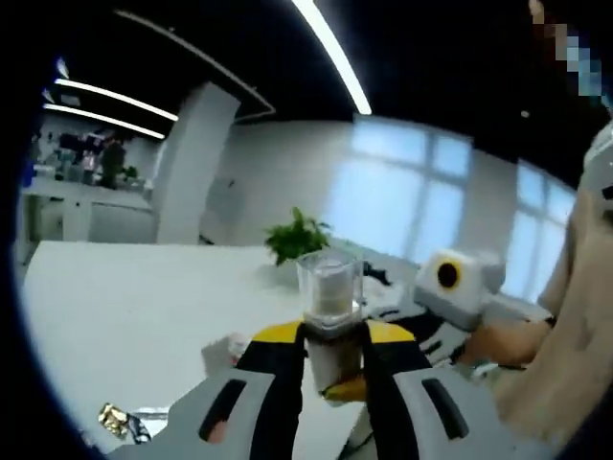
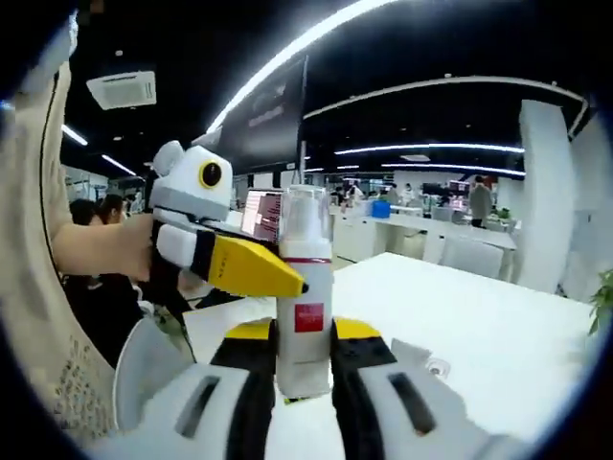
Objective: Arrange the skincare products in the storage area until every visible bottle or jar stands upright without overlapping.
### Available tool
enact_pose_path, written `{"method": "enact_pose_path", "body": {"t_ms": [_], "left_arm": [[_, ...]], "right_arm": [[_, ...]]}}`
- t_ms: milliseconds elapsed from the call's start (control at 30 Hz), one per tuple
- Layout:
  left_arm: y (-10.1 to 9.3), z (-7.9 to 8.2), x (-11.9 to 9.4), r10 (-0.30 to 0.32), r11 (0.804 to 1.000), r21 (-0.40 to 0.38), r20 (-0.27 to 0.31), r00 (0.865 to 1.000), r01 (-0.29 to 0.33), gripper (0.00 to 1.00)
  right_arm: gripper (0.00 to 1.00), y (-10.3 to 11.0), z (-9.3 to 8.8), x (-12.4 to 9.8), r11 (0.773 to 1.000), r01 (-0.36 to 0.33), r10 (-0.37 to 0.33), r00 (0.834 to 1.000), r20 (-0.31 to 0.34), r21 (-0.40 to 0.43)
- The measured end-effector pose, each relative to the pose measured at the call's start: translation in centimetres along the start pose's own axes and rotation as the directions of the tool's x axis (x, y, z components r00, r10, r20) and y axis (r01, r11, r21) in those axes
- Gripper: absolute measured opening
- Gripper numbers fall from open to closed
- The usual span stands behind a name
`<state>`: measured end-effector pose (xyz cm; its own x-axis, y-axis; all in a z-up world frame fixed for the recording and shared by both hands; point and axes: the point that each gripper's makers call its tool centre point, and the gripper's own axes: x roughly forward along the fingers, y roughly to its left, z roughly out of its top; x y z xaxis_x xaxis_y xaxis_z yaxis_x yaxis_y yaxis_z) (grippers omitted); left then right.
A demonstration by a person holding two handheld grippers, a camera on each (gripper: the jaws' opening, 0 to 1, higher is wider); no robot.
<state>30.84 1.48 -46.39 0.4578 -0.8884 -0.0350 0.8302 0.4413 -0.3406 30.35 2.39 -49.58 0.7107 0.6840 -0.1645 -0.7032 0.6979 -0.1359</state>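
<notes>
Office lights and a white table (image 2: pixel 498 316) lie behind both tools. Both the right gripper (image 2: pixel 305 369) and the left gripper (image 1: pixel 333 369) clamp one white pump bottle (image 2: pixel 305 287), upright between their jaws with its clear cap forward, above the table. It looks mid-transfer, not yet placed; the storage area isn't visible.

Right gripper (image 2: pixel 305 369) gripped a white bottle (image 2: pixel 305 287) upright between its jaws, low on the body. Bottle had a clear cap and a red label. Left gripper (image 2: pixel 251 265) came in from the left, a hand (image 2: pixel 105 251) holding it, its yellow jaw tip at the bottle's shoulder; contact could not be told. White table (image 2: pixel 479 316) lay behind. Office desks and people stood far back.
</notes>
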Motion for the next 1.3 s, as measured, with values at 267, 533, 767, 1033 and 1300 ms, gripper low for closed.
{"method": "enact_pose_path", "body": {"t_ms": [267,533,767,1033,1300], "left_arm": [[2.1,-0.2,0.4,0.2,0.972,-0.13,0.038,0.979,-0.193,0.17],[2.2,-1.4,0.2,0.188,0.977,-0.091,-0.041,0.981,-0.191,0.17],[0.6,-2.1,-0.1,-0.007,1.0,-0.01,-0.095,0.995,0.006,0.17],[-3.0,-1.6,-0.5,-0.209,0.974,0.057,-0.128,0.969,0.218,0.17],[-4.4,-2.6,0.1,-0.3,0.918,0.181,-0.263,0.917,0.353,0.17]], "right_arm": [[0.21,-0.8,-0.4,0.8,0.965,0.228,-0.231,0.973,-0.014,-0.131],[0.24,0.1,-1.7,0.9,0.964,0.181,-0.19,0.981,-0.026,-0.196],[0.27,1.7,-2.0,0.3,0.997,-0.071,0.071,0.997,-0.01,0.036],[0.23,2.5,-1.4,-1.5,0.929,-0.302,0.294,0.953,0.07,0.214],[0.35,1.9,-1.8,-1.7,0.929,-0.339,0.34,0.94,0.017,0.147]]}}
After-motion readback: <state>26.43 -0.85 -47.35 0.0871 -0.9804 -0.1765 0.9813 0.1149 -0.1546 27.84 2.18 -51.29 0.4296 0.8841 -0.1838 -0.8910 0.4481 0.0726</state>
